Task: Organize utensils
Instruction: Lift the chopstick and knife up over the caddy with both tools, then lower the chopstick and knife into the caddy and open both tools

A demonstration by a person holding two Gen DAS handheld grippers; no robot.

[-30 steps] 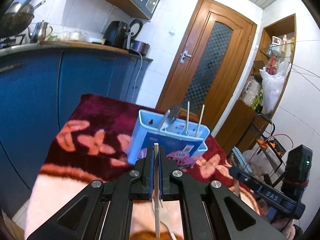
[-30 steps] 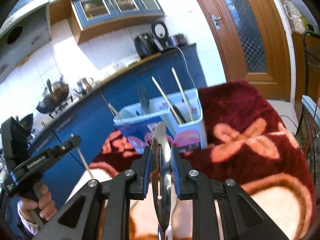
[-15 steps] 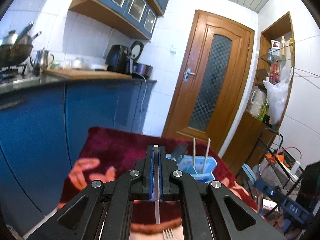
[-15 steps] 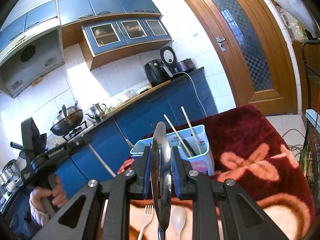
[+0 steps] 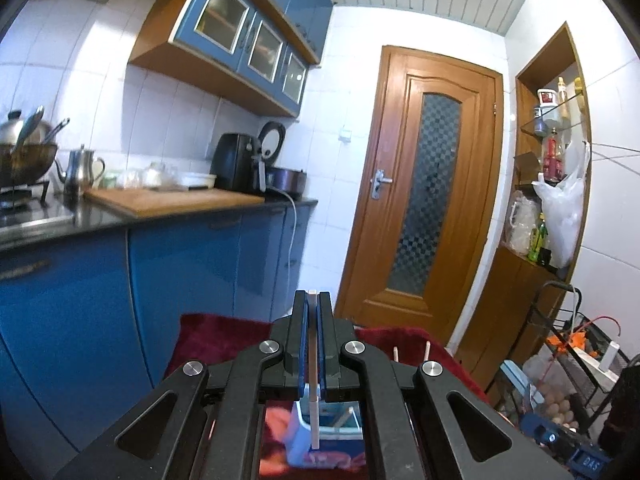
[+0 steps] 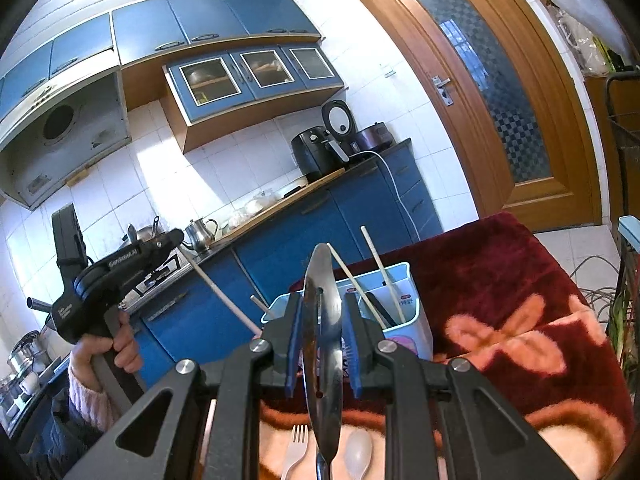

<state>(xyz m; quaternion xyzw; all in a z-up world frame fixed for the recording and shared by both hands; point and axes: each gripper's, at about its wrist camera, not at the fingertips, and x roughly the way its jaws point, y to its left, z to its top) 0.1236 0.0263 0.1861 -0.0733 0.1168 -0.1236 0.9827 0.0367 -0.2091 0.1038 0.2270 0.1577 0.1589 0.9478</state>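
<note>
Floral maroon blanket (image 6: 516, 308), blue cabinets (image 5: 192, 280)

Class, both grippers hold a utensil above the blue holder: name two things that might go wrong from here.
1. The left gripper pinches its chopstick near one end; the long free end may swing and miss the blue holder.
2. The metal spoon in the right gripper might strike the chopsticks already leaning inside.

Left claw (image 5: 312, 320): jaws closed on a thin pale stick, low centre of its own view; in the right view, mid-left, tilted up.
Left hand (image 6: 105, 354): wrapped round the handle, lower left.
Right claw (image 6: 322, 332): jaws pinching a metal blade, low centre.
</note>
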